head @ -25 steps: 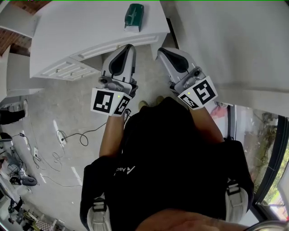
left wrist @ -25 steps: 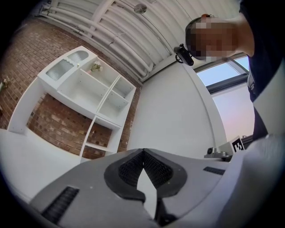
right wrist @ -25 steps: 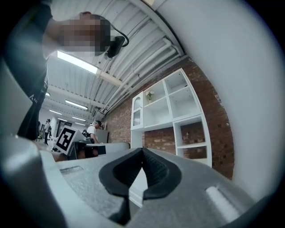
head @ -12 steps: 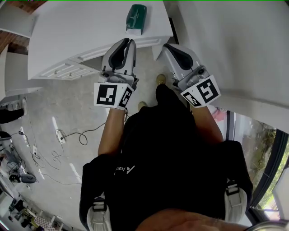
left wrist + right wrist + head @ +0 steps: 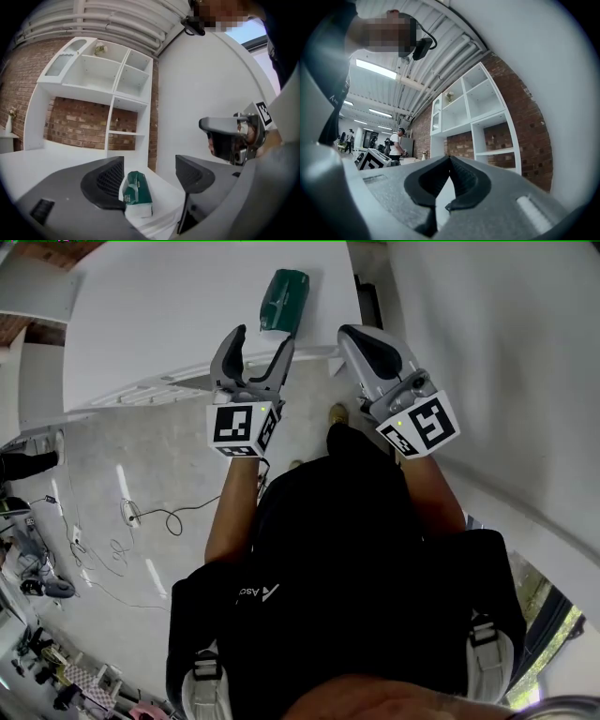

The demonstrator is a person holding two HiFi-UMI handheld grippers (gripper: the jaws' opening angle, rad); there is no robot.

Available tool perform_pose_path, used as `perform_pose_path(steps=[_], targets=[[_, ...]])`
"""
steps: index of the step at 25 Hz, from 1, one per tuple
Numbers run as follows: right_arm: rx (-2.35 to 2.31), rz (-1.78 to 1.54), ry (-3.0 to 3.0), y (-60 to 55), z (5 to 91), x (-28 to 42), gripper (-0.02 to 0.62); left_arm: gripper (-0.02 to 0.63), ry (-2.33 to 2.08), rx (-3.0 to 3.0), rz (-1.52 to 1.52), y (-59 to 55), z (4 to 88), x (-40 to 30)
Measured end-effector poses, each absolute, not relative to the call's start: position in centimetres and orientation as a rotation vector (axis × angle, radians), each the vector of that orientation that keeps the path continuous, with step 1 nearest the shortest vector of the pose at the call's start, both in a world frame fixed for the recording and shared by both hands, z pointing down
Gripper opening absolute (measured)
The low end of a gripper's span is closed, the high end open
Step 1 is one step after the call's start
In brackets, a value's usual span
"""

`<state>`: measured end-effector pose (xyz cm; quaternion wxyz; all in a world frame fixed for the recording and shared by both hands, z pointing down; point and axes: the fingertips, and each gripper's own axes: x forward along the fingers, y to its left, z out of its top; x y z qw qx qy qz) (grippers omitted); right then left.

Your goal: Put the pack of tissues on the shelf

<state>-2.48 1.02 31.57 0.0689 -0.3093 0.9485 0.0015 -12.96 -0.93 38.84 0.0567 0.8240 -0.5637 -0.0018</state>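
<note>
The green pack of tissues [image 5: 283, 299] lies on the white counter [image 5: 159, 324], near its front right corner. My left gripper [image 5: 262, 336] hovers at the counter's edge just short of the pack, and its jaws are opening with nothing pressed between them. In the left gripper view the pack [image 5: 137, 192] shows in the gap ahead of the left gripper [image 5: 150, 174]. The white cubby shelf [image 5: 110, 91] stands on the counter against a brick wall. My right gripper [image 5: 352, 334] is shut and empty, to the right of the pack; its closed tips [image 5: 450, 160] point toward the shelf [image 5: 480, 117].
A white wall [image 5: 487, 343] runs close along the right. The counter has drawer fronts [image 5: 150, 390] below its edge. Cables [image 5: 141, 517] trail over the concrete floor at left. People [image 5: 396, 140] stand far off in the room. The right gripper [image 5: 232, 136] shows in the left gripper view.
The left jaws went from shut to wide apart. Both grippers moved forward toward the counter and the pack.
</note>
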Motion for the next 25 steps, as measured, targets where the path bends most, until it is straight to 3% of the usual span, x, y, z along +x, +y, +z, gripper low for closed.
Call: perform_pose_path(steps=[4, 13, 25], targets=[[-0.891, -0.014, 2.869, -2.2, 32.1, -1.5, 0.002, 0.398, -1.733, 2.421, 0.147, -4.4, 42.8, -12.5], [-0.825, -0.048, 2.890, -7.7, 33.3, 2.1, 0.002, 0.461, -1.738, 2.237, 0.453, -9.7, 51.3, -11.7], [-0.763, -0.089, 2.914, -12.3, 34.3, 3.3, 0.002, 0.463, -1.706, 2.126, 0.675, -13.1, 57.5, -12.2]])
